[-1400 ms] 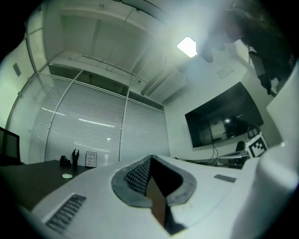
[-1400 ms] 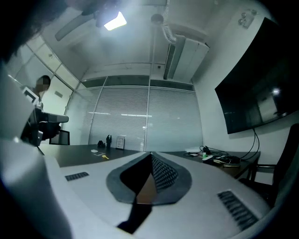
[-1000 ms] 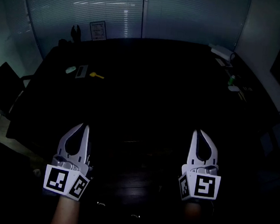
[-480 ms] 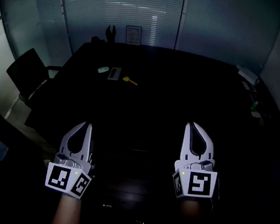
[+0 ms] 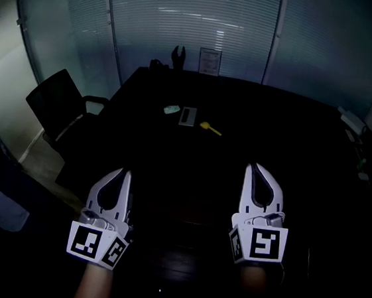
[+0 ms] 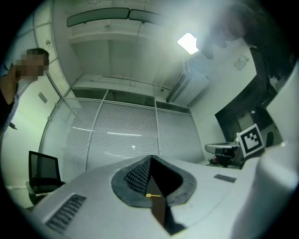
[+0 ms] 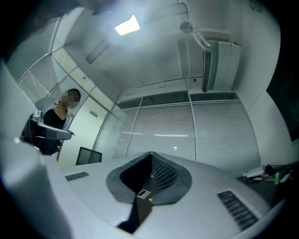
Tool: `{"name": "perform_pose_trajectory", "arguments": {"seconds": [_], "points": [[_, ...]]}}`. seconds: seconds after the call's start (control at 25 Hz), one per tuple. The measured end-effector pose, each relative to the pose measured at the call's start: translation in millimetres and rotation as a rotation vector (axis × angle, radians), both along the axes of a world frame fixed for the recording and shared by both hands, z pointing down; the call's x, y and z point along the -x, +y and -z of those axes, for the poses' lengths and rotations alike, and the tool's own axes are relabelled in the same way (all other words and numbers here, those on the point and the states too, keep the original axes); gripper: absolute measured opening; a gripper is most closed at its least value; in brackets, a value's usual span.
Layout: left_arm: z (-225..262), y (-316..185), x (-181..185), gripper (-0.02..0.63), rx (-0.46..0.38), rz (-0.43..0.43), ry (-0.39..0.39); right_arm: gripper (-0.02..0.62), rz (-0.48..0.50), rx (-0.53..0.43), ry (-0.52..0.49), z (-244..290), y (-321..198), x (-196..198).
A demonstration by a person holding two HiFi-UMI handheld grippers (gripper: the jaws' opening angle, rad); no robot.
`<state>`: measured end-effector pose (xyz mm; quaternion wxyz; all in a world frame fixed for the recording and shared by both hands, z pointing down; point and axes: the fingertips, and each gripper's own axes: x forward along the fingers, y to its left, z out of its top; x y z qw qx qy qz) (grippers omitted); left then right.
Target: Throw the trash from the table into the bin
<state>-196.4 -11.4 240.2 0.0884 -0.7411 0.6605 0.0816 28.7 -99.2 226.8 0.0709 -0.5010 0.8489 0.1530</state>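
Pale scrap [image 5: 172, 109], grey flat piece [image 5: 188, 116] and yellow piece [image 5: 208, 127] lay close together at the far end of the dark desk [image 5: 293, 147], well ahead of both jaws. Left gripper [image 5: 126, 172] and right gripper [image 5: 256, 168] were over the near end, jaws closed, nothing between them.

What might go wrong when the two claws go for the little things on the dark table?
1. The left gripper and right gripper are both shut and empty; unless they open, they might only shove the pieces.
2. The yellow piece, grey flat piece and pale scrap lie close together, so grabbing one may knock another.
3. No bin shows in any view.
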Motion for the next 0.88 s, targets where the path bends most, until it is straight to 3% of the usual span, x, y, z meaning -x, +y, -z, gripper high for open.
{"name": "perform_pose_trajectory", "arguments": {"seconds": [0.16, 0.44, 0.88], "points": [[0, -12, 40, 0.000, -0.001, 0.004, 0.004, 0.006, 0.003, 0.014, 0.003, -2, -13, 46], [-3, -32, 99, 0.000, -0.011, 0.059, 0.022, 0.006, -0.003, 0.036, 0.008, -11, -43, 88], [-9, -122, 138, 0.000, -0.008, 0.099, 0.028, 0.006, 0.024, 0.076, 0.050, -34, -150, 124]]}}
